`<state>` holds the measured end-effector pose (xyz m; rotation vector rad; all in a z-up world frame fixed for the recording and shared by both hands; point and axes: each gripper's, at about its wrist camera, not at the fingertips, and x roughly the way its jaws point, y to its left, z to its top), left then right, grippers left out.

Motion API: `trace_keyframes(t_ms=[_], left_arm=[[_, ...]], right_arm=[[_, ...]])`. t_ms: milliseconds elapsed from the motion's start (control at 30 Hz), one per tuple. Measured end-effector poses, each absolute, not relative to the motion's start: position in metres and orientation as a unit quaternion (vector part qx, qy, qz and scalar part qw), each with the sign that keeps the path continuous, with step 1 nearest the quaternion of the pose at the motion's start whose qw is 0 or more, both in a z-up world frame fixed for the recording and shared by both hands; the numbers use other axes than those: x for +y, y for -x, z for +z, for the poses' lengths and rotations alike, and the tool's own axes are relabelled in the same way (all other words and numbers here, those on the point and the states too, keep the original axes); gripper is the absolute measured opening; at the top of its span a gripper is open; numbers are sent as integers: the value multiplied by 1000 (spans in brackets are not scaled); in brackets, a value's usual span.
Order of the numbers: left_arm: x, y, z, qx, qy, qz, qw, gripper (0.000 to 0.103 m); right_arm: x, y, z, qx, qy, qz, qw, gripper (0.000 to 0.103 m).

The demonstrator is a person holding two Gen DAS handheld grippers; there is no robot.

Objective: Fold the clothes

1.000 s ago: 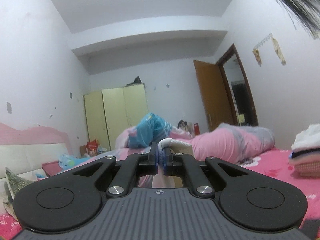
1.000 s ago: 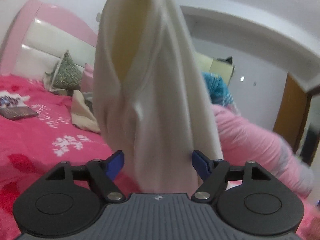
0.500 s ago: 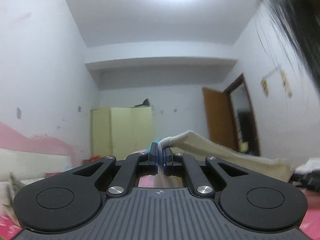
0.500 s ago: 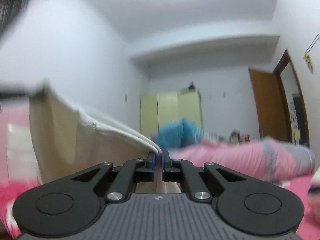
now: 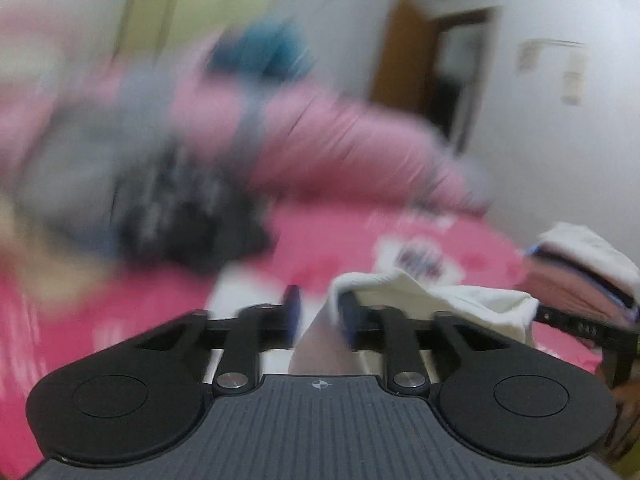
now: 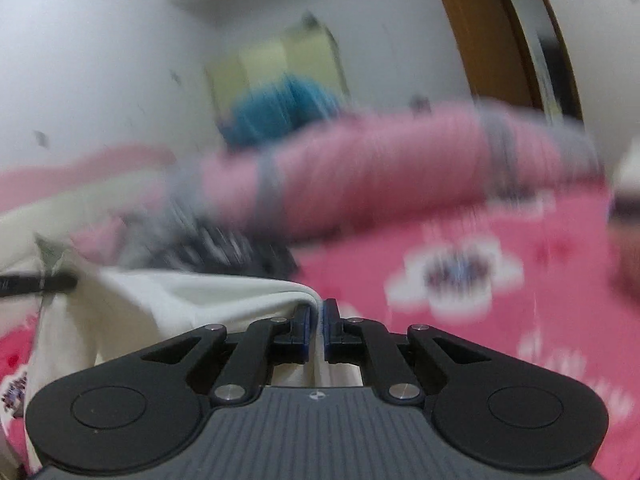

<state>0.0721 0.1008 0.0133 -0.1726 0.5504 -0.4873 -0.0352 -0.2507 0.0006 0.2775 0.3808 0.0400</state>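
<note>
A cream-white garment (image 5: pixel 440 304) hangs low over the pink bed. In the left wrist view my left gripper (image 5: pixel 319 300) has its jaws opening. The cloth's edge drapes over the right finger only, and the pads do not press on it. The other gripper's black finger (image 5: pixel 576 324) shows at the right, behind the cloth. In the right wrist view my right gripper (image 6: pixel 316 308) is shut on a fold of the garment (image 6: pixel 180 300), which spreads away to the left. A dark fingertip (image 6: pixel 36 282) pokes in at the far left edge. Both views are blurred by motion.
The pink flowered bedsheet (image 5: pixel 328 240) lies below. A rolled pink quilt (image 5: pixel 340 148) and a dark clothes heap (image 5: pixel 184 216) lie behind. A stack of folded clothes (image 5: pixel 580 276) sits at the right. A yellow wardrobe (image 6: pixel 280 60) and a brown door (image 5: pixel 404 48) stand beyond.
Both grippers swung down from the ceiling view toward the bed, carrying the garment low. The left jaws, shut on the cloth's edge before, have parted. The right jaws stay shut on it.
</note>
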Motion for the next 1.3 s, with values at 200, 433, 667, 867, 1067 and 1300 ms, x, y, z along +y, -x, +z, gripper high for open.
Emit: trace_keyframes(t_ms=[200, 433, 667, 867, 1067, 1300], left_arm=[[125, -40, -8, 291, 169, -255, 906, 65], [66, -1, -22, 282, 21, -270, 921, 96], [46, -10, -65, 316, -43, -189, 929, 39], [90, -10, -50, 288, 8, -124, 949, 8], [97, -14, -54, 298, -8, -156, 942, 38], [95, -28, -70, 301, -19, -139, 943, 15]], right_arm=[[-255, 16, -24, 224, -155, 14, 962, 6], [-258, 24, -24, 217, -175, 24, 960, 6], [-265, 34, -21, 207, -179, 21, 962, 6], [-266, 32, -27, 223, -165, 21, 960, 8], [-264, 31, -30, 255, -175, 39, 950, 55], [-247, 14, -40, 297, -121, 30, 947, 57]])
